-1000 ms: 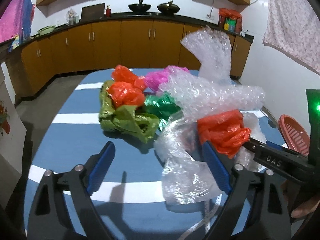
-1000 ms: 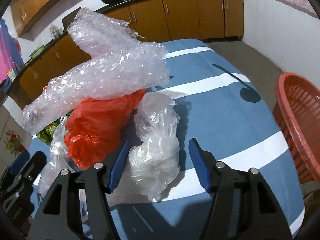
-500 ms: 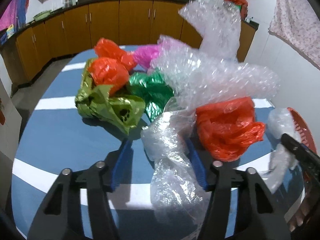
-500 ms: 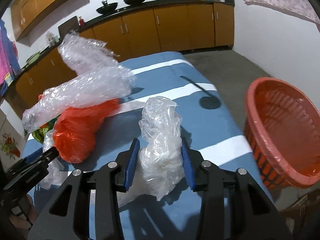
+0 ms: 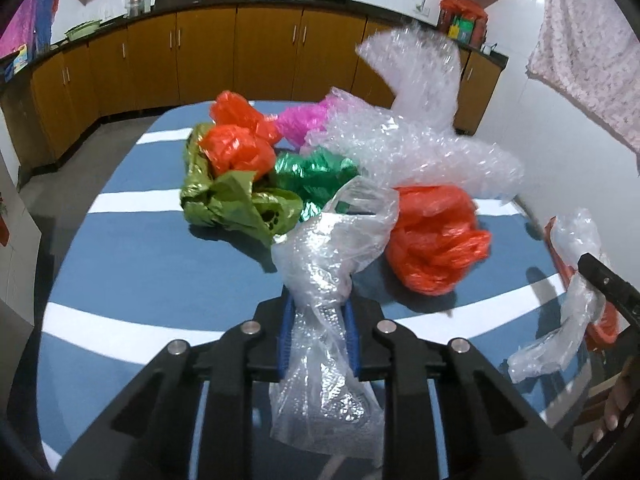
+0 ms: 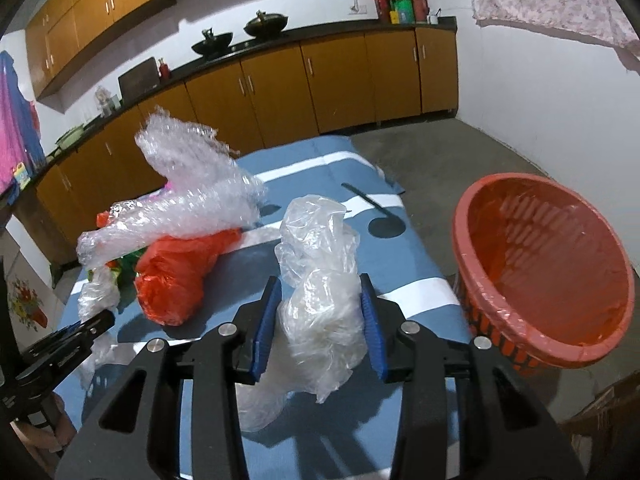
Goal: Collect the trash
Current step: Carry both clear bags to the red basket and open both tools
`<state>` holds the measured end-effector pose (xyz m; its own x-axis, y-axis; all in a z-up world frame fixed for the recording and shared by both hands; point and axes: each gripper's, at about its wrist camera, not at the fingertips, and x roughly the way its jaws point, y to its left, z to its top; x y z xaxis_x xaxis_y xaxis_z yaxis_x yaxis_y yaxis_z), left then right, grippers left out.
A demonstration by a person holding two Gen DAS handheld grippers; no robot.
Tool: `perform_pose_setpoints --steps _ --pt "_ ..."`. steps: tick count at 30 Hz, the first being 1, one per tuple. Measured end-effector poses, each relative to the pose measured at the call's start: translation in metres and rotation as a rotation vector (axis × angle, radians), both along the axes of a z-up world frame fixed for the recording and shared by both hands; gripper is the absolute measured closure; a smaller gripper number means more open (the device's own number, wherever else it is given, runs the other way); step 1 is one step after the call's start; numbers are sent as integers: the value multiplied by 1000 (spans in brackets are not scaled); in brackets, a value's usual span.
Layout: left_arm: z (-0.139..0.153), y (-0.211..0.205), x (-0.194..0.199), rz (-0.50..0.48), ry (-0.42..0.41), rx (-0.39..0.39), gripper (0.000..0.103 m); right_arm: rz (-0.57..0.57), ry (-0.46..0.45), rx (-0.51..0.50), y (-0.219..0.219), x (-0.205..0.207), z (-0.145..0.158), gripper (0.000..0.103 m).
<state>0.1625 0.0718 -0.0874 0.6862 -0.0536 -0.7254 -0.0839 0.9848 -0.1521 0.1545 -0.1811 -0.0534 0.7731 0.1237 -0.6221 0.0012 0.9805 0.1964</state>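
Observation:
On the blue striped table point(image 5: 140, 264) lies a heap of plastic trash. My left gripper point(image 5: 318, 308) is shut on a crumpled clear bubble-wrap bag point(image 5: 332, 248), which stands up between the blue pads at the near side of the heap. My right gripper point(image 6: 320, 292) is shut on a clear plastic bag point(image 6: 316, 264) and holds it just above the table's right end. The orange basket point(image 6: 472, 216) stands beyond that edge, to the right of the held bag. In the left wrist view this bag point(image 5: 576, 236) hangs at the far right.
Still in the heap are a large bubble-wrap sheet point(image 5: 420, 148), an orange bag point(image 5: 432, 240), a green foil bag point(image 5: 312, 176), an olive bag point(image 5: 232, 204), two more orange bags point(image 5: 236, 148) and a pink one point(image 5: 300, 118). Wooden cabinets line the far wall.
The left jaws went from wide open to shut on the bubble-wrap bag. The right jaws closed on the clear bag and carried it up and right, toward the basket.

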Motion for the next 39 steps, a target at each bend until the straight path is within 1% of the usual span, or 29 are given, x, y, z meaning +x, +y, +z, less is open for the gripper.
perform_pose_setpoints --steps 6,12,19,24,30,39 --pt "31 -5 -18 -31 -61 -27 80 -25 -43 -7 -8 -16 16 63" --pt "52 -26 -32 -78 -112 -27 80 -55 -83 -39 -18 -35 27 63" --pt "70 -54 -41 -143 -156 -30 80 -113 -124 -69 -38 -50 38 63" --pt "78 -76 -40 -195 -185 -34 80 -166 -158 -102 -55 -63 46 63" --pt "86 -112 -39 -277 -212 -37 80 -225 -192 -142 -74 -74 53 63" --pt "92 -170 -26 -417 -216 -69 80 -324 -214 -161 -109 -85 56 63"
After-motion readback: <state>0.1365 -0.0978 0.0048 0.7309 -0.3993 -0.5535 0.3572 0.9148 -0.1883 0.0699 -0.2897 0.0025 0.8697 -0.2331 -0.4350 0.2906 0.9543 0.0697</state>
